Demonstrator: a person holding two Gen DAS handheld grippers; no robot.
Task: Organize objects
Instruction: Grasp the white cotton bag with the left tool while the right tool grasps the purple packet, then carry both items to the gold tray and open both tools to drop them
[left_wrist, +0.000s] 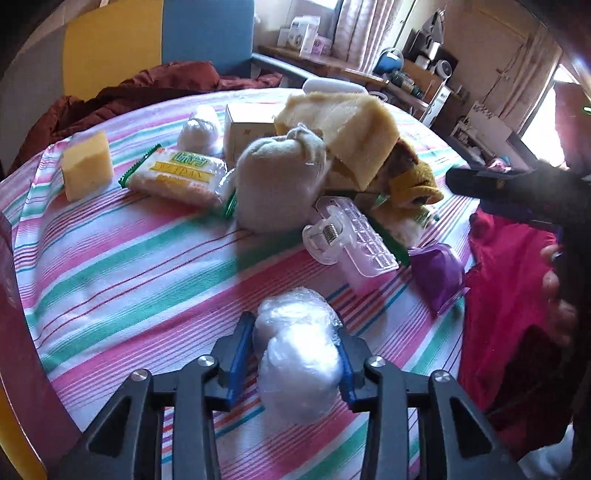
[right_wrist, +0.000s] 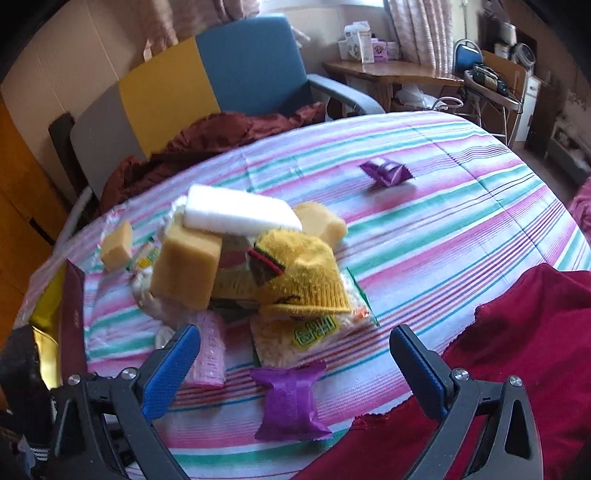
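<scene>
My left gripper (left_wrist: 291, 332) is shut on a clear plastic-wrapped white bundle (left_wrist: 299, 354), low over the striped tablecloth (left_wrist: 122, 273). Beyond it lie a grey sock ball (left_wrist: 277, 181), a clear hair clip (left_wrist: 343, 236), a noodle packet (left_wrist: 177, 177), a yellow sponge (left_wrist: 86, 166) and a purple packet (left_wrist: 437, 271). My right gripper (right_wrist: 295, 350) is open and empty, jaws wide, just above a purple packet (right_wrist: 291, 402). Ahead of it is a pile: a yellow knit hat (right_wrist: 303, 277), a yellow sponge (right_wrist: 188, 269) and a white foam block (right_wrist: 240, 216).
A second purple packet (right_wrist: 386, 172) lies alone further back on the tablecloth. A red cloth (right_wrist: 517, 350) covers the near right edge. A dark red box (right_wrist: 72, 325) stands at the left edge. A blue and yellow chair (right_wrist: 221, 81) with a maroon jacket (right_wrist: 207, 136) is behind the table.
</scene>
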